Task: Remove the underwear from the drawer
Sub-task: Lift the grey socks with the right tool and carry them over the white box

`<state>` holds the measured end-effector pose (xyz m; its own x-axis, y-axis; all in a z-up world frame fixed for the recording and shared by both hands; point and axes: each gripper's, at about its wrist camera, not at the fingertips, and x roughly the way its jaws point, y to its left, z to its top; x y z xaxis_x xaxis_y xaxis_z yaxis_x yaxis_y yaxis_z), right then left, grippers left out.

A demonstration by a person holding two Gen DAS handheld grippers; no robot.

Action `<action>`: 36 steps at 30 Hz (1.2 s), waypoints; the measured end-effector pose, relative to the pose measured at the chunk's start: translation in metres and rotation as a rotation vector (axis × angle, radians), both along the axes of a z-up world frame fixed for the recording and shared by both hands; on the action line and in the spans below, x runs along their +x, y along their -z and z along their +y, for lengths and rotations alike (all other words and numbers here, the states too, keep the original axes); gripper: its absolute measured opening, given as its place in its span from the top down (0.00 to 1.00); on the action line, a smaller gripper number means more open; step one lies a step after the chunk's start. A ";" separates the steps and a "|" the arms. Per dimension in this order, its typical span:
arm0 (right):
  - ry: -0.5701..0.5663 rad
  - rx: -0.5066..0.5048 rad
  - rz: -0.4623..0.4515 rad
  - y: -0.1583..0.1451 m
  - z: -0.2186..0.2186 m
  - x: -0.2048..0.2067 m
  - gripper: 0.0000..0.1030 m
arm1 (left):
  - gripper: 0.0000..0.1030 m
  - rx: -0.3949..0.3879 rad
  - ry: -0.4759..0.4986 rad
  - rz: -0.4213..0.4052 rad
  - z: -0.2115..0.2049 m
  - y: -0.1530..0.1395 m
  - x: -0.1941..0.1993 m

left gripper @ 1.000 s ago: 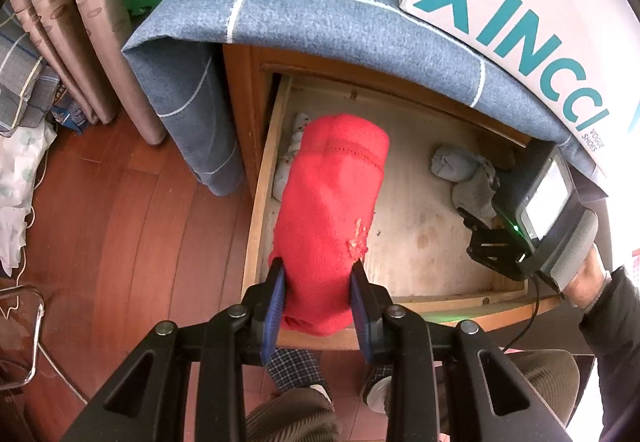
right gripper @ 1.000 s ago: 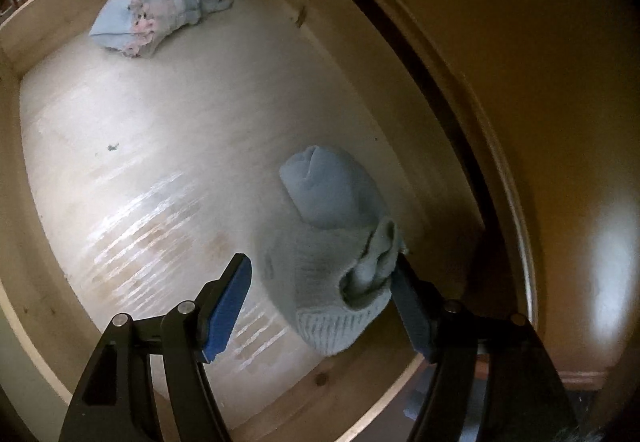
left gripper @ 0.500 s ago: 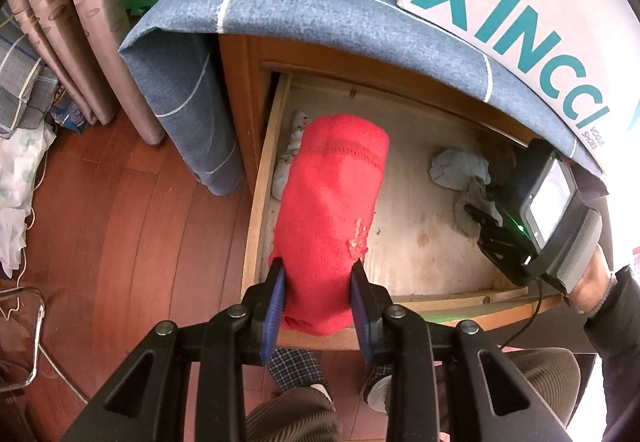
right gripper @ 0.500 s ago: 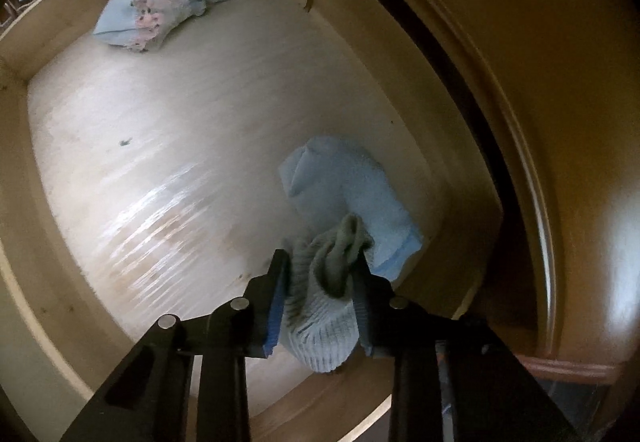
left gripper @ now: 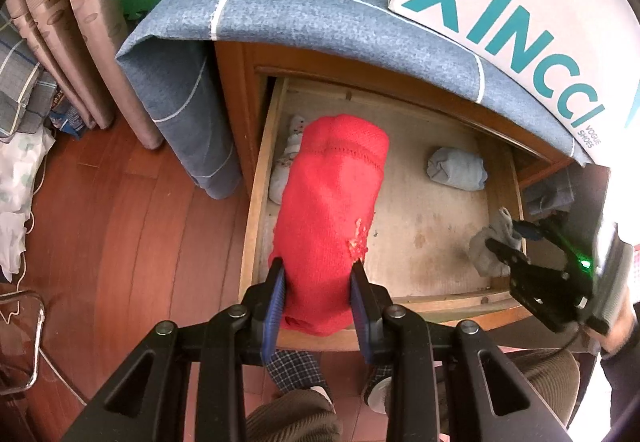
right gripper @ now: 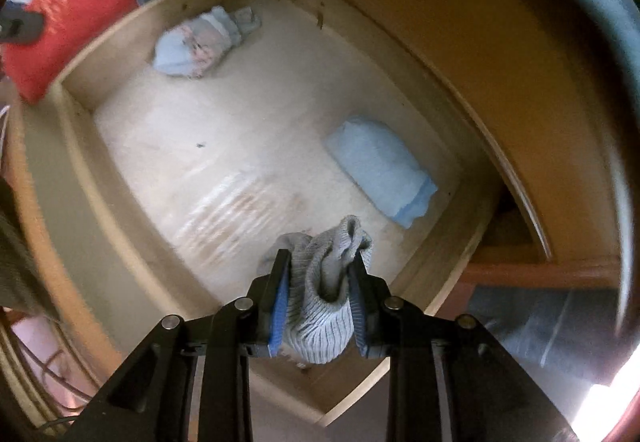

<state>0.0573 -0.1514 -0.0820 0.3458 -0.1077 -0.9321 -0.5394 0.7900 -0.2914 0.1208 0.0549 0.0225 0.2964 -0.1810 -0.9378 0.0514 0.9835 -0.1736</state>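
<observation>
Gripping a grey knitted garment (right gripper: 320,306) between its blue pads, the right claw (right gripper: 320,306) holds it above the front right corner of the open drawer (left gripper: 256,202). The left claw (left gripper: 318,302) clamps a red garment (left gripper: 332,210) over the drawer's left side. A folded blue garment (right gripper: 380,170) and a patterned bundle (right gripper: 196,46) lie on the drawer floor.

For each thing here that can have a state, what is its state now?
Drawer: open.
Left gripper: shut on red garment, held above the drawer.
Right gripper: shut on grey garment, lifted off the drawer floor.
Blue garment: folded, lying in the drawer.
Patterned garment: bundled, lying in the drawer.
</observation>
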 end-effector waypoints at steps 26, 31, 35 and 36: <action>0.167 0.314 -0.174 -0.148 0.001 -0.066 0.77 | 0.70 0.059 0.051 -0.075 -0.011 -0.011 -0.009; 0.144 0.366 -0.229 -0.189 0.006 -0.077 0.77 | 0.70 0.066 0.054 -0.079 -0.012 -0.011 -0.009; 0.139 0.401 -0.284 -0.226 0.007 -0.079 0.77 | 0.70 0.067 0.054 -0.082 -0.012 -0.012 -0.009; 0.137 0.408 -0.306 -0.238 0.007 -0.078 0.77 | 0.70 0.065 0.055 -0.082 -0.012 -0.012 -0.009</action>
